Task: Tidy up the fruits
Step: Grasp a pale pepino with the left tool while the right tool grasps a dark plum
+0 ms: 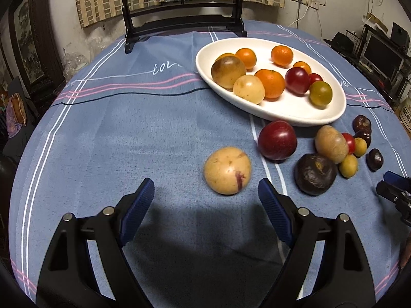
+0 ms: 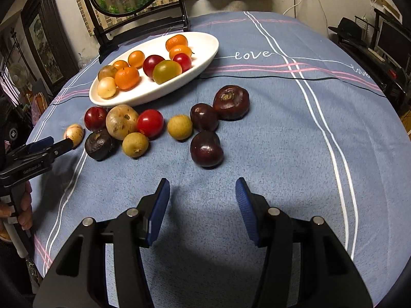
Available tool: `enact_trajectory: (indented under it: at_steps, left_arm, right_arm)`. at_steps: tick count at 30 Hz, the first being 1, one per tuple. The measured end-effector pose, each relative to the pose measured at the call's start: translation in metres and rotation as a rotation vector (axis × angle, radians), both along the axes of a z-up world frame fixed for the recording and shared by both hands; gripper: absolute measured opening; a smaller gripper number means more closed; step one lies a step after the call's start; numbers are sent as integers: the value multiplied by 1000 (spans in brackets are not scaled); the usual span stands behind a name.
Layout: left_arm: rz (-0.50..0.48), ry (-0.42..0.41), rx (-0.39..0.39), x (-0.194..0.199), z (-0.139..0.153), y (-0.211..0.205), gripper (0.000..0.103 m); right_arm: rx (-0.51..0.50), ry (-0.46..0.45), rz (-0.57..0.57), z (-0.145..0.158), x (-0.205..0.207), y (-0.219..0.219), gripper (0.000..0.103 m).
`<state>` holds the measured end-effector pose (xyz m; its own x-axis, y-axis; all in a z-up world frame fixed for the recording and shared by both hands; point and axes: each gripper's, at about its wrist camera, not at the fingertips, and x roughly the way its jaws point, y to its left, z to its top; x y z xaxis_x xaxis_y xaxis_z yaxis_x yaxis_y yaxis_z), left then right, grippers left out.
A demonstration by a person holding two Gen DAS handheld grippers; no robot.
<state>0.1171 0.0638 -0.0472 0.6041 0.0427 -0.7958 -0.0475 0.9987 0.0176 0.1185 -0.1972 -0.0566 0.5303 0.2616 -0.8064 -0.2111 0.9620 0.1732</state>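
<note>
Both grippers hang empty, jaws apart: the left gripper (image 1: 205, 200) lines up on the yellow fruit (image 1: 227, 170) lying loose near the white dish (image 1: 331, 113), the right gripper (image 2: 203, 200) on 1 dark plum (image 2: 206, 148), likely to fill it.

White oval dish (image 1: 334, 107) holds ~10 fruits – rest loose on cloth beside it, e.g. yellow fruit (image 1: 227, 170)

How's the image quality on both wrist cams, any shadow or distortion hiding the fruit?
Left wrist view: sharp; the left hand-held gripper throws a dark shadow on the tablecloth short of the yellow fruit. Right wrist view: the same, shadow under the right hand-held gripper, dark plum clear. Fisheye bends and darkens the edges in both.
</note>
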Motion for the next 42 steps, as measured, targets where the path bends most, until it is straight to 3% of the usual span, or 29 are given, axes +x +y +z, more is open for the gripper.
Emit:
enact_trajectory:
  at_steps: [4, 5, 6, 8, 10, 11, 12, 19, 26, 27, 31, 32, 42]
  left_arm:
    - [-5, 28, -4, 9, -5, -2, 84]
    - [-2, 30, -4, 10, -6, -2, 82]
    - [-2, 31, -5, 12, -6, -2, 75]
    - [-13, 49, -26, 17, -8, -3, 61]
    - [-16, 45, -26, 16, -8, -5, 54]
    - [-26, 42, -28, 16, -8, -7, 45]
    - [-35, 39, -19, 16, -8, -9, 43]
    - [-40, 39, -10, 15, -8, -12, 41]
    - [-39, 39, -15, 15, -9, -12, 41]
    - [-39, 39, -15, 15, -9, -12, 41]
    - [-39, 38, -24, 15, -9, -11, 41]
    - [-39, 38, -27, 15, -9, -11, 41]
    - [-58, 38, -29, 2, 0, -10, 40]
  right_arm:
    - [-23, -3, 11, 0, 1, 4, 55]
    - [-23, -5, 14, 0, 0, 4, 62]
    - [-27, -12, 11, 1, 0, 4, 67]
    - [-31, -24, 9, 2, -1, 4, 67]
    - [-30, -23, 14, 3, 0, 4, 67]
    - [-34, -26, 12, 4, 1, 4, 67]
    - [-44, -30, 9, 4, 2, 4, 67]
    - [-179, -17, -14, -2, 21, 10, 67]
    - [-172, -19, 6, -4, 37, 17, 66]
    - [-168, -19, 6, -4, 38, 19, 56]
    - [-138, -20, 14, -2, 38, 21, 39]
    - [-133, -19, 14, -2, 37, 21, 28]
    - [-84, -32, -14, 7, 25, 8, 28]
